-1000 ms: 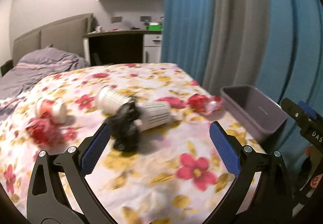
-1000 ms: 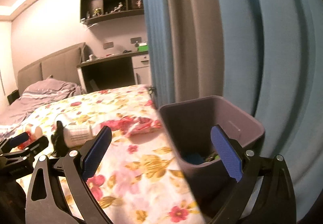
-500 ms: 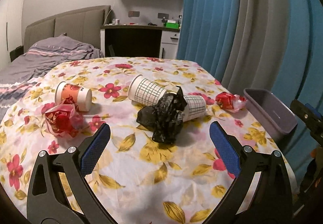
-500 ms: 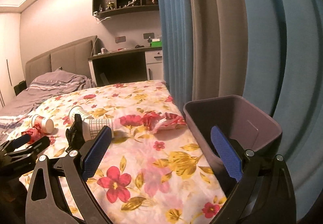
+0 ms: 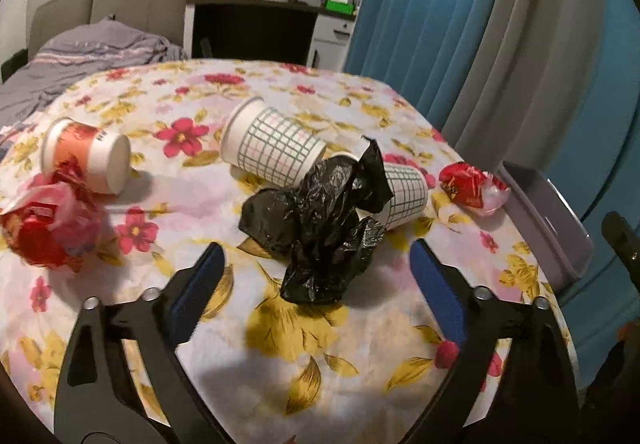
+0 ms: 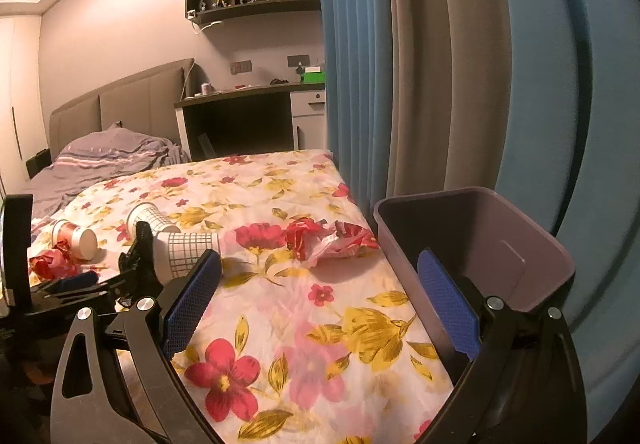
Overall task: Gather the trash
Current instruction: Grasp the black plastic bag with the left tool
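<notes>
A crumpled black plastic bag (image 5: 320, 219) lies on the floral tablecloth (image 5: 280, 328), just ahead of my open, empty left gripper (image 5: 316, 272). Two checked paper cups (image 5: 272, 147) (image 5: 404, 191) lie on their sides behind it. A red-and-white cup (image 5: 88, 153) and a red wrapper (image 5: 44, 224) lie at the left. Another red wrapper (image 5: 472, 189) lies by the grey bin (image 5: 548, 219). My right gripper (image 6: 320, 288) is open and empty, beside the bin (image 6: 480, 244) and short of that wrapper (image 6: 328, 240).
The table's right edge runs along blue and grey curtains (image 6: 420, 63). A bed with grey bedding (image 6: 104, 159) and a dark desk (image 6: 240, 115) stand behind the table. The left gripper (image 6: 68, 284) shows at the left of the right wrist view.
My left gripper has moved forward and lower toward the black bag, which now looks larger and closer. My right gripper has drifted slightly; the bin stays at its right.
</notes>
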